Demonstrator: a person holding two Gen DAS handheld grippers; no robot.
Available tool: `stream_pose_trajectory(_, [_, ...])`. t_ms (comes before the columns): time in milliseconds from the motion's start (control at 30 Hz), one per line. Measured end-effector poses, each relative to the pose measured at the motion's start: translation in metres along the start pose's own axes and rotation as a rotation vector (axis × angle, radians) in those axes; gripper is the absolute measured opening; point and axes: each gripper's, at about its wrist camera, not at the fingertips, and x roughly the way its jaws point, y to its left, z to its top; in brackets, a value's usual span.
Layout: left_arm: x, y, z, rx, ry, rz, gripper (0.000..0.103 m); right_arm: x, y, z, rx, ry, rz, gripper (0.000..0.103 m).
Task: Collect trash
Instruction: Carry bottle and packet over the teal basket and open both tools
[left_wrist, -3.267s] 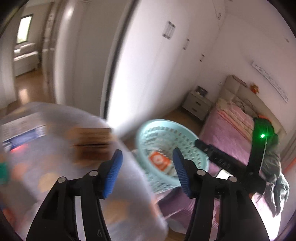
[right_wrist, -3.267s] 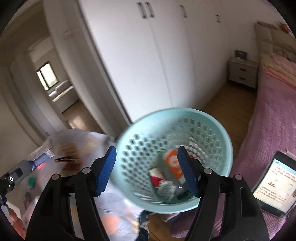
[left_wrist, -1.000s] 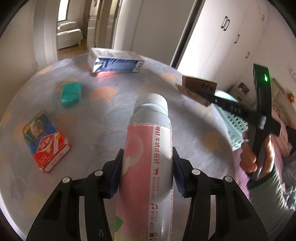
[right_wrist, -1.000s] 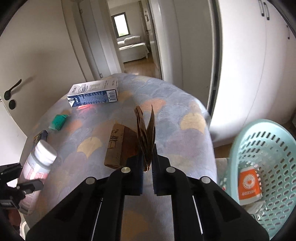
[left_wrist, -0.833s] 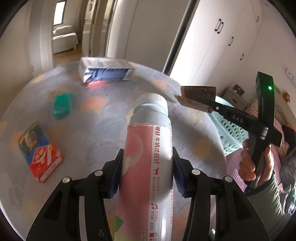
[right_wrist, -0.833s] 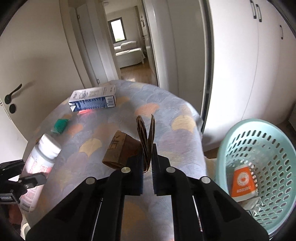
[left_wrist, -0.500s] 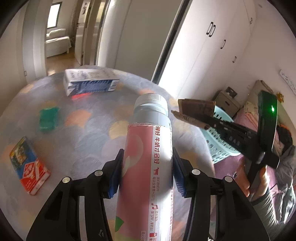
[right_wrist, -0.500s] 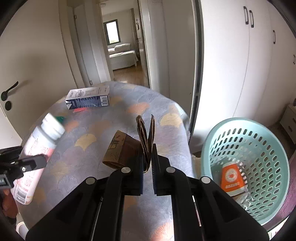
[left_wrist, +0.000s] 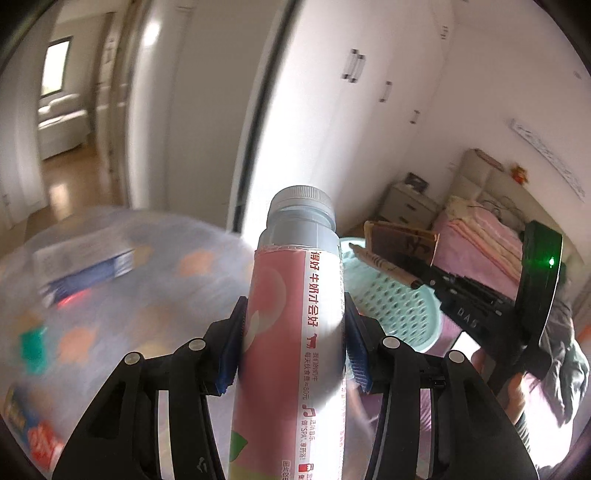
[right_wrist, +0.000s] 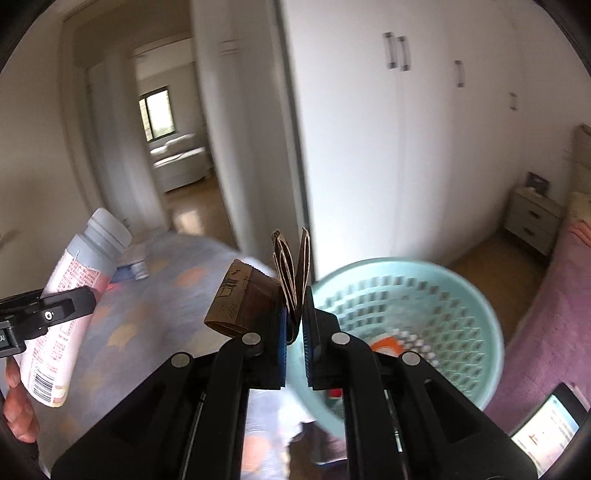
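The pink-labelled bottle with a grey cap stands upright between the blue pads of the left tongs, which are closed firmly on its body; it is held in the air above the bench. From the right wrist view the same bottle leans to the right, clamped by the left tongs, with part of a hand below it.

The right tongs are nearly closed, pinching a folded piece of brown cardboard whose flaps stick up above the fingertips and whose flat part hangs to the left. In the left wrist view this cardboard is held out over the near rim of the light blue basket, and the right tongs reach in from the right.

The basket sits just beside the bench edge, near the pink bed. Something orange lies inside it.

On the patterned bench cover lie a blue and white box, a green item and a red and blue packet, all blurred. A tablet with a lit screen rests on the bed. White wardrobe doors stand behind.
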Motion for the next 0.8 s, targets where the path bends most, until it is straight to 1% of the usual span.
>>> stream_pose_trajectory(100, [0.024,-0.021,0.014,0.037,0.014,-0.043,0.046,-0.006,-0.025,0.002,0.06,-0.022,-0.047,0.006])
stream_pose_trajectory(200, [0.048,-0.04,0.026,0.081,0.027,-0.053,0.046,-0.004,-0.053,0.001,0.131,-0.027,-0.101,0.006])
stream_pose_trajectory(267, [0.068,-0.05,0.035,0.089,0.047,-0.07,0.046,0.002,-0.07,-0.001,0.184,-0.016,-0.127,0.006])
stream_pose_trajectory(333, [0.082,-0.058,0.041,0.102,0.058,-0.071,0.046,0.01,-0.089,-0.006,0.239,0.004,-0.162,0.006])
stream_pose_trajectory(433, [0.108,-0.071,0.048,0.115,0.084,-0.087,0.046,0.015,-0.109,-0.014,0.302,0.029,-0.172,0.006])
stream_pose_trajectory(567, [0.141,-0.08,0.046,0.106,0.15,-0.112,0.047,0.019,-0.123,-0.021,0.342,0.071,-0.211,0.006])
stream_pose_trajectory(600, [0.152,-0.08,0.045,0.079,0.181,-0.138,0.047,0.021,-0.126,-0.022,0.34,0.075,-0.219,0.006])
stream_pose_trajectory(667, [0.163,-0.079,0.04,0.059,0.21,-0.152,0.047,0.026,-0.127,-0.025,0.328,0.086,-0.244,0.006])
stream_pose_trajectory(733, [0.174,-0.079,0.037,0.06,0.226,-0.14,0.047,0.029,-0.13,-0.028,0.329,0.102,-0.255,0.006])
stream_pose_trajectory(800, [0.18,-0.082,0.035,0.058,0.234,-0.149,0.047,0.03,-0.13,-0.03,0.332,0.111,-0.27,0.007])
